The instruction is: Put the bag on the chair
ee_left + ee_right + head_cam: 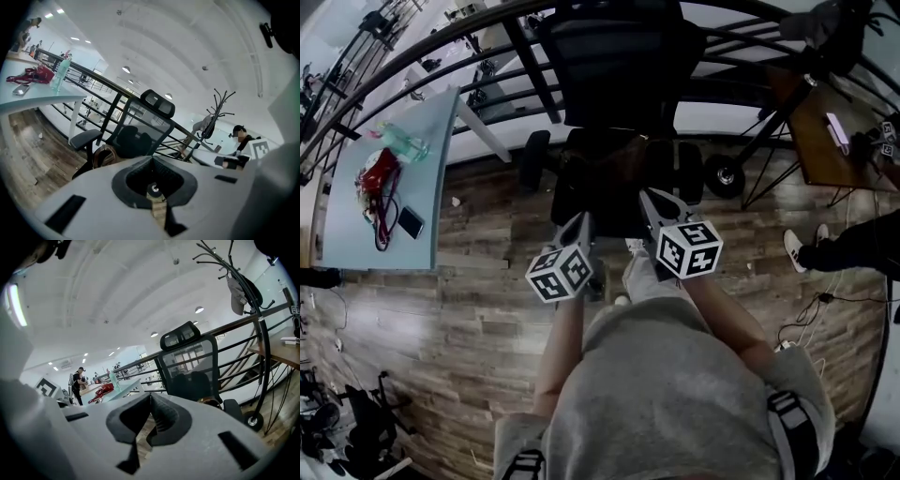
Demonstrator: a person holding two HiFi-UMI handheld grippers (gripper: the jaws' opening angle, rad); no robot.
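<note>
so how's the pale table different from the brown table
The pale table has a light blue-grey top; the brown table is wood-coloured. The pale table carries a red bundle, a bottle and a phone; the brown table is mostly bare, with a small pale flat thing on it. Both stand on the plank floor, one on each side of the chair.
</note>
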